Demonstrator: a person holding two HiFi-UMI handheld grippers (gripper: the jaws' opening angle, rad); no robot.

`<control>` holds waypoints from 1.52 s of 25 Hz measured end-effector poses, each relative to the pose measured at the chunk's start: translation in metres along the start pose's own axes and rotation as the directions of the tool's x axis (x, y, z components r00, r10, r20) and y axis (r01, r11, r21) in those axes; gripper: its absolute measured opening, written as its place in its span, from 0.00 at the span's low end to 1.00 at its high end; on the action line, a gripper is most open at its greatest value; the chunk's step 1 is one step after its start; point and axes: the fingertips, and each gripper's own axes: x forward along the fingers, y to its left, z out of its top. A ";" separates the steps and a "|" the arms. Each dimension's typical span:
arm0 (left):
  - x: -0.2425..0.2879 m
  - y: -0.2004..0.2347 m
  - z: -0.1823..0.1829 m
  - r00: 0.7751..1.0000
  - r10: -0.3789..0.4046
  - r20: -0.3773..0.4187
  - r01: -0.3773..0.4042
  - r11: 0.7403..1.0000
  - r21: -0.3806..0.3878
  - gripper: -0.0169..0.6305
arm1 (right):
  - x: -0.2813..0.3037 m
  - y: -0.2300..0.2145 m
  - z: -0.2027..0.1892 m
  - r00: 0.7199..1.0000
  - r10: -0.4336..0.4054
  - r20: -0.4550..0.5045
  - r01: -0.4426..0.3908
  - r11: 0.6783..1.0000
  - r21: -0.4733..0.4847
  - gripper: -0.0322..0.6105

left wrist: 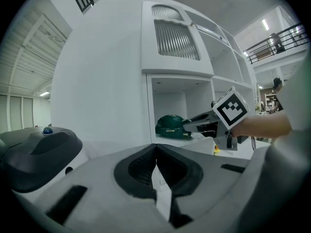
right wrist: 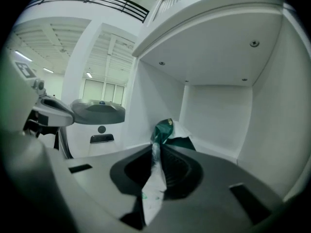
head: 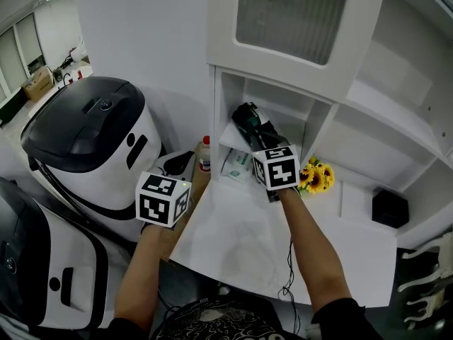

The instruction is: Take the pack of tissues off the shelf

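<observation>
- My right gripper (right wrist: 155, 152): jaws nearly together, pinching a thin flap of crinkly plastic wrapper; grey matte jaws with dark ribbed pads.
- The flap belongs to the pack of tissues (right wrist: 164, 130): dark green, soft, glossy film, bunched and creased where I grip it, paler and white-printed on the part between the pads.
- The pack is in the open shelf compartment (right wrist: 218, 115) just under the cabinet door, towards its left front. Can't tell if its base rests on the shelf board or is already lifted, as my jaws block the underside.
- The compartment is smooth white panel, boxy, with small screw heads in its ceiling.
- My left gripper (left wrist: 155, 149): tips meet, nothing between them; it hangs out in front of the cabinet, well apart from the pack, over the left edge of the counter (head: 283, 239).
- Door (head: 294, 13) above: white frame, ribbed frosted pane.
- The counter is flat matte white. On it are a flat white-and-green packet (head: 237, 165) below the shelf, its print too small to read, and yellow flowers (head: 316, 177) beside my right wrist.
- Small bottle (head: 205, 154), red cap, at the counter's left corner, its lower half hidden.
- Black box (head: 389, 207) at far right, matte, with no detail visible.
- Rounded white-and-black machine (head: 92, 137) on the left, glossy dark lid; a second one is cut off by the frame edge.
</observation>
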 end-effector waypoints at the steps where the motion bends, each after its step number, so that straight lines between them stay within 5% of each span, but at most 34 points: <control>1: -0.003 0.000 0.000 1.000 0.000 0.001 0.000 1.000 0.000 0.03 | -0.003 0.001 0.002 1.000 -0.007 0.008 0.007 1.000 0.004 0.10; 20: -0.068 -0.021 0.002 0.999 -0.027 0.032 0.027 1.000 0.000 0.03 | -0.090 0.030 0.034 0.990 -0.088 0.115 0.084 0.996 0.040 0.09; 38: -0.161 0.009 -0.019 0.997 0.066 0.037 -0.067 0.998 0.019 0.03 | -0.150 0.128 0.039 0.980 -0.012 0.200 -0.010 0.994 0.110 0.09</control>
